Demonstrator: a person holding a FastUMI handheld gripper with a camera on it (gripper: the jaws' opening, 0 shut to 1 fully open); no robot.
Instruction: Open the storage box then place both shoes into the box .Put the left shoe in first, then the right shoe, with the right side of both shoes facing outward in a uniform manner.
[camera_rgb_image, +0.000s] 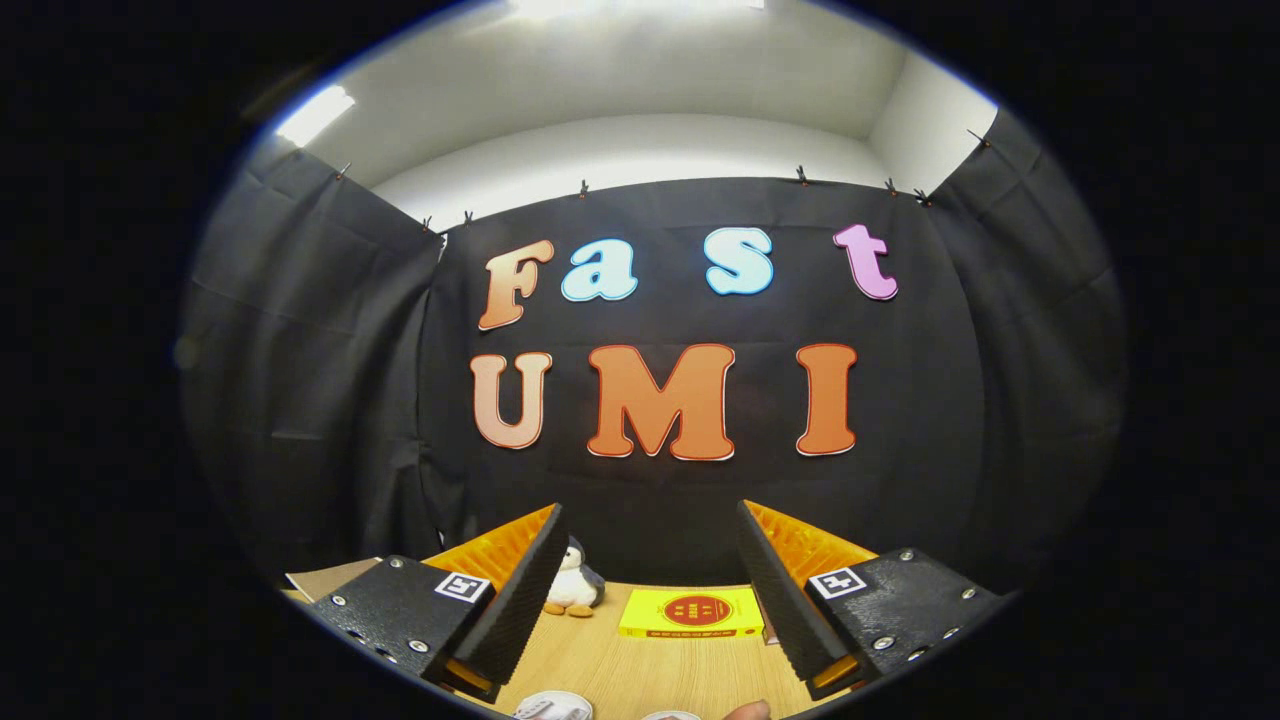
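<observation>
gripper view: no clear sight of the storage box or the shoes; two small rounded pale shapes (553, 706) at the near end of the table, just below the fingers, too cropped to tell what they are. beside them a fingertip (748, 710) of a person, barely poking in.

hand-held gripper (652, 560) raised and level, facing the black cloth wall, spread wide, holding nothing and touching nothing. ribbed black pads (520, 600) on the inner faces, orange backing behind them, black mounting plates with square markers further out. broad open gap between the two fingers.

seen through that gap, on the light wooden table (620, 670): a small penguin plush (574, 582) standing upright just beside the left finger's tip, near the wall, and a flat yellow box (692, 612) with a red round mark lying ahead between the fingers, closer to the right one. plush and yellow box apart from each other, bare wood between them. edge of a brown cardboard piece (335, 577) beyond the left finger, outside it.

far edge of the table meeting the cloth wall right behind the plush and yellow box. open wood from the yellow box back toward the fingers.
</observation>
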